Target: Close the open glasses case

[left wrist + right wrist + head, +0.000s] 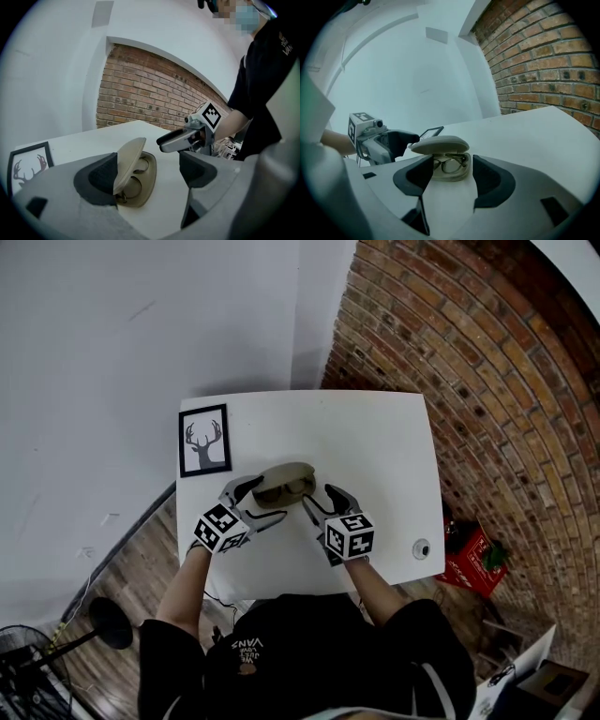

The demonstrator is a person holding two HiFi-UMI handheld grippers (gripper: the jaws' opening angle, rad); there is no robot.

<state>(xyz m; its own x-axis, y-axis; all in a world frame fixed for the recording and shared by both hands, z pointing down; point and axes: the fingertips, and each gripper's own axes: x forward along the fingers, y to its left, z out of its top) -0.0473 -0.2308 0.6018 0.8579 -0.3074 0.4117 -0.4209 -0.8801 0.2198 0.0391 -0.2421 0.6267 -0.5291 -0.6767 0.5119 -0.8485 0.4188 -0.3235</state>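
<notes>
We see the glasses case (284,484) lying on the white surface (375,437), about midway between its far and near edges and somewhat nearer the left edge than the right. It is a tan, oval clamshell with a smooth rounded shell. The lid (129,159) is partly raised, tilted over the tray and joined to it along the far long side, so the gap faces the near edge. Inside the tray we make out thin-rimmed glasses (450,164) lying folded, with their lenses showing under the lid's rim.

The left gripper (262,502) comes in at the case's left end with its fingers spread wide. One finger (240,489) lies beside the far side of that end and the other by the near side. We cannot tell whether either one touches the shell. The right gripper (323,502) sits at the case's right end, toward the near edge. Its fingers are also wide apart and hold nothing, with the case seen just beyond the gap between its pads (490,180).

A framed deer picture (204,440) lies at the far-left corner of the surface, well apart from the case.
</notes>
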